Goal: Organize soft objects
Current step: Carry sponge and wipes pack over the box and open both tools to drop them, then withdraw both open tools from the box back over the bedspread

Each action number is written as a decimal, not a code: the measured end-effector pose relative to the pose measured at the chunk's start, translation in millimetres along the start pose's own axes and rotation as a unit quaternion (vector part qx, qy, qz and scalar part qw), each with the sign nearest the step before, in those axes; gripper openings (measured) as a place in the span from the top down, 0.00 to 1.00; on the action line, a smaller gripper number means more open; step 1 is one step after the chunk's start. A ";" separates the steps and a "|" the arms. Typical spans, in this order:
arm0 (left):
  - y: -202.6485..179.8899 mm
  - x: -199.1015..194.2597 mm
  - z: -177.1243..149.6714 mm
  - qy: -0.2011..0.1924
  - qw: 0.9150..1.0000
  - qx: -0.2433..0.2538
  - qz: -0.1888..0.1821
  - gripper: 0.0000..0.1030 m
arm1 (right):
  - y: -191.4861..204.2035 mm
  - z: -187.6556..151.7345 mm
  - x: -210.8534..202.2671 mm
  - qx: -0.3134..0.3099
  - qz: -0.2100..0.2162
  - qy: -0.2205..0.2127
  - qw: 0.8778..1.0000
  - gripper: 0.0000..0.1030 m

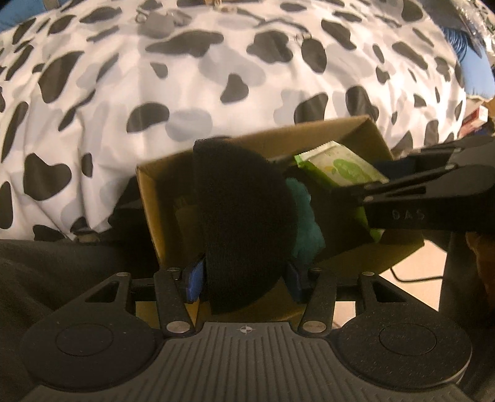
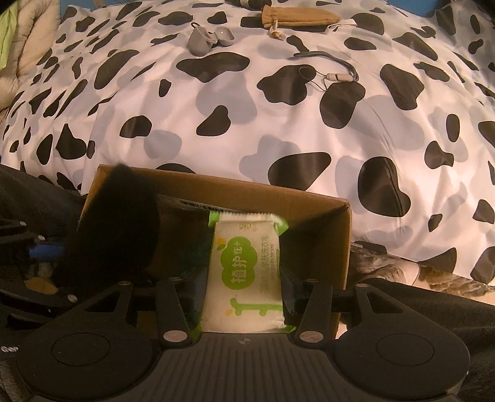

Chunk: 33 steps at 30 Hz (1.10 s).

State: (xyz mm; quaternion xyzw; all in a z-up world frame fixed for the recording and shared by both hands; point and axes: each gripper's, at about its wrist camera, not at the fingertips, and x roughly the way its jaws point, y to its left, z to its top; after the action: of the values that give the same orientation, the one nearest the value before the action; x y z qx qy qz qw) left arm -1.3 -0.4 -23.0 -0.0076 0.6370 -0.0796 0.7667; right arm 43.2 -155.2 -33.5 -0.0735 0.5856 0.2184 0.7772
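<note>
The left gripper point(image 1: 244, 278) is pinching a black fuzzy pad point(image 1: 244, 222) between its blue-tipped fingers point(image 1: 195, 283), holding it upright over the near left part of an open cardboard box point(image 1: 399, 247) that is sitting on a cow-print bedspread point(image 1: 154, 77). The right gripper point(image 2: 244, 297) is clamping a green and white wipes packet point(image 2: 246, 272) and holding it inside the same box point(image 2: 321, 210), toward its right half, with the packet's crimped end pointing at the far wall. From the left camera, a teal fluffy thing point(image 1: 306, 216) is showing in the box just behind the black pad, and the right gripper point(image 1: 368, 194) is reaching in from the right with the packet point(image 1: 340, 168) in its grip; the right camera is barely catching that teal thing at all. The right camera, though, is showing the black pad point(image 2: 120, 225) leaning over the box's left wall, and far across the bedspread point(image 2: 185, 139) a grey earbud case point(image 2: 210, 37), a tan drawstring pouch point(image 2: 297, 17) and a thin lanyard point(image 2: 331, 66), all lying well apart from the box.
</note>
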 end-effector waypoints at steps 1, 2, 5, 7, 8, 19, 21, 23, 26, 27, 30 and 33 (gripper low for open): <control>-0.7 2.3 0.0 0.006 1.000 0.003 0.003 0.49 | -0.1 -0.1 0.0 0.000 0.000 0.000 1.000 0.51; -0.8 4.1 0.0 0.011 1.000 0.004 0.006 0.47 | -0.2 0.5 0.0 0.002 0.001 -0.001 1.000 0.50; 1.7 7.2 1.1 0.016 1.000 -0.004 0.011 0.29 | -2.4 1.9 -0.8 0.009 0.000 -0.004 1.000 0.40; 4.3 7.2 1.7 0.014 1.000 -0.014 0.010 0.23 | -3.1 2.4 -0.8 0.011 -0.004 -0.005 1.000 0.26; 4.4 7.0 1.7 0.014 1.000 -0.017 0.010 0.22 | -3.2 2.5 -0.8 0.011 -0.006 -0.006 1.000 0.23; 2.9 10.2 2.4 0.021 1.000 -0.015 0.018 0.22 | -6.7 3.7 -0.4 0.018 -0.021 -0.008 1.000 0.00; 3.1 10.3 2.7 0.020 0.999 -0.016 0.018 0.22 | -6.7 3.6 -0.6 0.018 -0.023 -0.008 1.000 0.00; 2.9 11.0 2.8 0.020 0.999 -0.017 0.020 0.22 | -6.5 3.7 -0.5 0.018 -0.024 -0.008 1.000 0.00; 3.3 10.4 2.8 0.019 0.999 -0.019 0.021 0.22 | -5.8 3.7 0.1 0.016 -0.027 -0.007 0.999 0.00; 3.7 10.2 2.9 0.018 0.999 -0.020 0.021 0.22 | -5.8 3.8 0.1 0.015 -0.028 -0.006 0.999 0.00; 4.5 9.0 3.0 0.015 0.999 -0.022 0.022 0.22 | -5.3 3.8 0.7 0.015 -0.030 -0.006 0.999 0.00; 5.6 8.2 3.3 0.012 0.999 -0.025 0.023 0.22 | -5.3 4.2 1.2 0.016 -0.033 -0.006 0.999 0.00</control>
State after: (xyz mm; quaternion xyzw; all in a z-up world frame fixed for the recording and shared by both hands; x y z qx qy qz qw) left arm 4.0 3.8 -31.0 -0.0112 0.6476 -0.0462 0.7605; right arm 49.4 -158.1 -34.1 -0.0795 0.5817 0.1835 0.7884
